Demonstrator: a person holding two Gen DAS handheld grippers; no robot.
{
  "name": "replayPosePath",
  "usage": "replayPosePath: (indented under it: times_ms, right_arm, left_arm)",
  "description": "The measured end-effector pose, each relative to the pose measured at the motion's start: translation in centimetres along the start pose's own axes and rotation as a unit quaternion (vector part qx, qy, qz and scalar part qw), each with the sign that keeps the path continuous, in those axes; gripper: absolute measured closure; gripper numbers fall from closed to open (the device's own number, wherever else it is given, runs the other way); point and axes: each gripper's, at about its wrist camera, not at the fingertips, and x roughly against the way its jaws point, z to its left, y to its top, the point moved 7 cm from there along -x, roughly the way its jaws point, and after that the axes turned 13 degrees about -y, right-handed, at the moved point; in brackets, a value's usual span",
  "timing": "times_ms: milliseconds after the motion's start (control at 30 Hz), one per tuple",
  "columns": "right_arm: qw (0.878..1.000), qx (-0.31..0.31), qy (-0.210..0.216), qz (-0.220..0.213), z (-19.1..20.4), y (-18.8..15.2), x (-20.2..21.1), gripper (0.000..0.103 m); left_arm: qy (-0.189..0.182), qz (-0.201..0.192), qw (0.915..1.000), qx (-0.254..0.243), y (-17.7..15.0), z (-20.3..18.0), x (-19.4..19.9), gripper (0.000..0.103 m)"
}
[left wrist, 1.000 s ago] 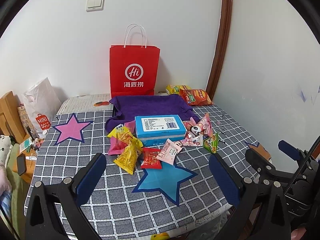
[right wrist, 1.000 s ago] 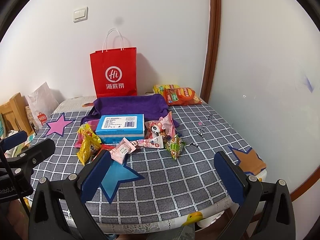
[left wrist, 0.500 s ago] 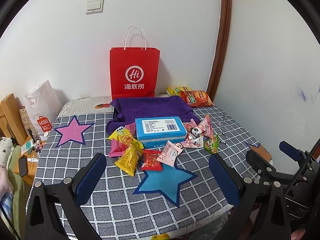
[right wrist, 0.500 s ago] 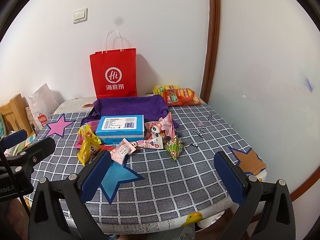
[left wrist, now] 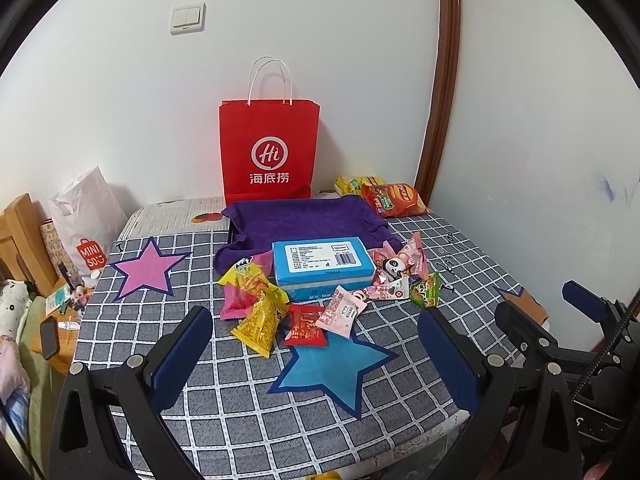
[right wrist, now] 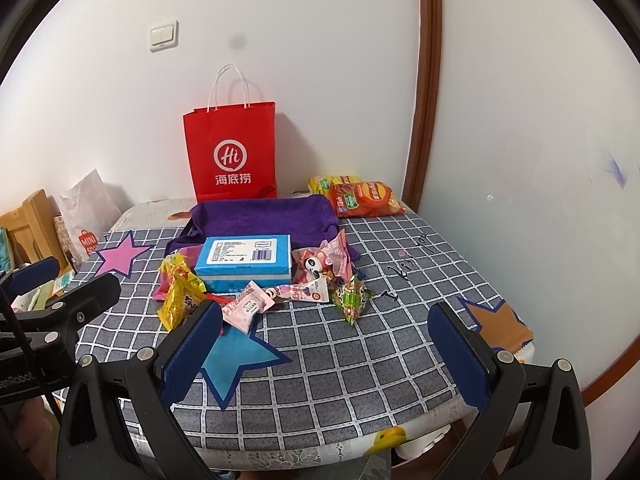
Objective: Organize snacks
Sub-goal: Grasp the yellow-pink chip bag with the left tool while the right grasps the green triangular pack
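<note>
**Both grippers wait short of the snack pile**

The left gripper [left wrist: 316,354] and the right gripper [right wrist: 326,344] hang low in their frames with jaws spread wide and nothing between them. The snacks sit mid-frame on the checked tablecloth [left wrist: 240,420]: a blue box [left wrist: 322,266] in the centre, yellow packets [left wrist: 260,316] at its left, a red packet [left wrist: 306,326] and a pink wrapper [left wrist: 342,312] in front, and a green packet [left wrist: 426,290] at its right. Behind them lies a purple tray [left wrist: 300,220], likely the place to gather them.

A sound start, I judge, is the loose outer pieces: close on a packet's crimped edge, lift straight up, and avoid dragging its neighbours.

The left view shows the red packet whole at the tip of the blue star [left wrist: 332,366]; in the right view that gripper's left finger hides most of it. The right view alone shows the orange star [right wrist: 498,322] clearly at centre right.
</note>
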Motion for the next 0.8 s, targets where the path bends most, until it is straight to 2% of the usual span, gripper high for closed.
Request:
replayPosePath:
  times_ms: [267,567,700,800]
  right_arm:
    - [1.000,0.006,0.003,0.006,0.3,-0.1,-1.1,0.001]
    - [0.999,-0.010,0.003,0.051,-0.8,-1.5,-6.7,0.002]
    - [0.997,-0.011,0.017,0.079,-1.0,-2.7,-10.1,0.015]
    - [0.995,0.007,-0.001,0.095,-0.8,-3.5,-12.9,0.017]
  left_arm:
    - [0.012,0.004,0.9999,0.001,-0.2,1.3,-1.1,0.000]
    - [0.033,0.031,0.9986,0.027,-1.7,6.0,-4.7,0.000]
    - [0.040,0.052,0.9968,0.046,-3.0,8.5,-7.1,0.001]
    - [0.046,0.065,0.9951,0.060,-3.9,10.2,-8.7,0.002]
